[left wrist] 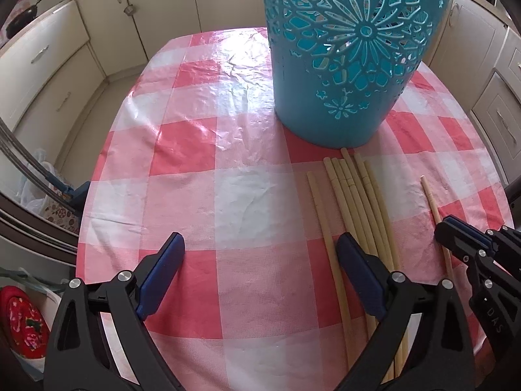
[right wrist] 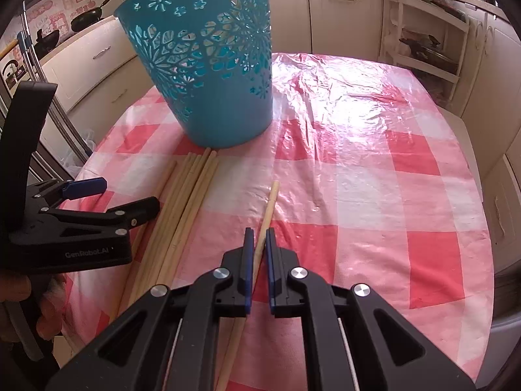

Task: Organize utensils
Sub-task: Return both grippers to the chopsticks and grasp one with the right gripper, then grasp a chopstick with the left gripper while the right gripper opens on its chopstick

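Nearest, at the lower centre of the right wrist view, the right hand-held gripper point(right wrist: 259, 244) is clamped on a single chopstick point(right wrist: 268, 210), its blue pads closed on the shaft about midway, which suggests this stick has been singled out from the rest for lifting. The stick lies alone, well apart from the bundle. At the left edge of that view the left hand-held gripper point(right wrist: 112, 195) hangs with its jaws wide apart and nothing between them; in its own view it hovers over the left side of the bundle of chopsticks point(left wrist: 355, 208), probably waiting to steady or gather them. The bundle lies roughly parallel, far ends near the foot of the teal basket point(right wrist: 208, 65), an upright perforated container that looks the likely destination. All rest on a bench under a glossy, wrinkled pink-and-white checked cloth point(right wrist: 374, 150). Beyond stand cream kitchen cabinets point(left wrist: 49, 52), with pans point(right wrist: 86, 19) at upper left.
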Tool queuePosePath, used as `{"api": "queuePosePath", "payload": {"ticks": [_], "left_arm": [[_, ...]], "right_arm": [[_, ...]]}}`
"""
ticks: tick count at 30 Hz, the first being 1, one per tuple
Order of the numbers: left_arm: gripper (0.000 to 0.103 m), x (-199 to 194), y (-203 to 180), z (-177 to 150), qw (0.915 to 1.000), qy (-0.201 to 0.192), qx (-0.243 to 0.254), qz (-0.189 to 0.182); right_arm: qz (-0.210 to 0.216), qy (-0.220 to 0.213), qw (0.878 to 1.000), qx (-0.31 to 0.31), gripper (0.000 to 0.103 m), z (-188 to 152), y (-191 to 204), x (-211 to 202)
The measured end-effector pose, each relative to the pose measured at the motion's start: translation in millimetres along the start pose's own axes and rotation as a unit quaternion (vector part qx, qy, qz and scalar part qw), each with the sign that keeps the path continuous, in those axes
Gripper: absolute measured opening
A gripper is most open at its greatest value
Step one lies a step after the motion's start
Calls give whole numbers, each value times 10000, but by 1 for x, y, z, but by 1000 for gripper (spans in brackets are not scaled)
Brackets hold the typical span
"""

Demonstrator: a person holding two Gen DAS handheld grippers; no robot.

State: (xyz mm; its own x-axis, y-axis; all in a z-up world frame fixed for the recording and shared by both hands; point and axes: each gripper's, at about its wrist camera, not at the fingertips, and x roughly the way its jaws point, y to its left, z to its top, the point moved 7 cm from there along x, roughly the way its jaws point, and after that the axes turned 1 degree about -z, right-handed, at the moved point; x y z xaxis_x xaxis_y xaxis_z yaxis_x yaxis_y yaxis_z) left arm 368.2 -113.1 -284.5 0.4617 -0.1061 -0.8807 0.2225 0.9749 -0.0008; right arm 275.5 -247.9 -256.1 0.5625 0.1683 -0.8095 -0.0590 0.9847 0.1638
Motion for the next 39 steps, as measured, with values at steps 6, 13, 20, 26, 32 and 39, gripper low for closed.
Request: {"api": "queuePosePath", "payload": {"ticks": [6, 13, 20, 26, 32, 39], "left_arm": [[87, -2, -6, 0, 9999, -103, 54, -62], [50, -9, -16, 5, 9991, -275, 248, -200], [7, -10, -20, 7, 9981, -249, 304, -467], [4, -12, -16, 5, 9972, -63, 223, -712], [4, -35, -6, 9, 9970, -169, 277, -703], [4, -87, 7, 17, 9937, -424, 22, -1035]], "right_arm": [[41, -77, 9999, 102, 8, 1, -5, 1], [59, -151, 9998, 148, 8, 3, -8, 2], [118, -214, 9995, 188, 9, 4, -11, 2], [148, -278, 9993, 190, 12, 5, -11, 3], [159, -293, 9994, 63, 20, 5, -6, 3], [-4, -305, 9992, -253, 29, 4, 4, 4]]}}
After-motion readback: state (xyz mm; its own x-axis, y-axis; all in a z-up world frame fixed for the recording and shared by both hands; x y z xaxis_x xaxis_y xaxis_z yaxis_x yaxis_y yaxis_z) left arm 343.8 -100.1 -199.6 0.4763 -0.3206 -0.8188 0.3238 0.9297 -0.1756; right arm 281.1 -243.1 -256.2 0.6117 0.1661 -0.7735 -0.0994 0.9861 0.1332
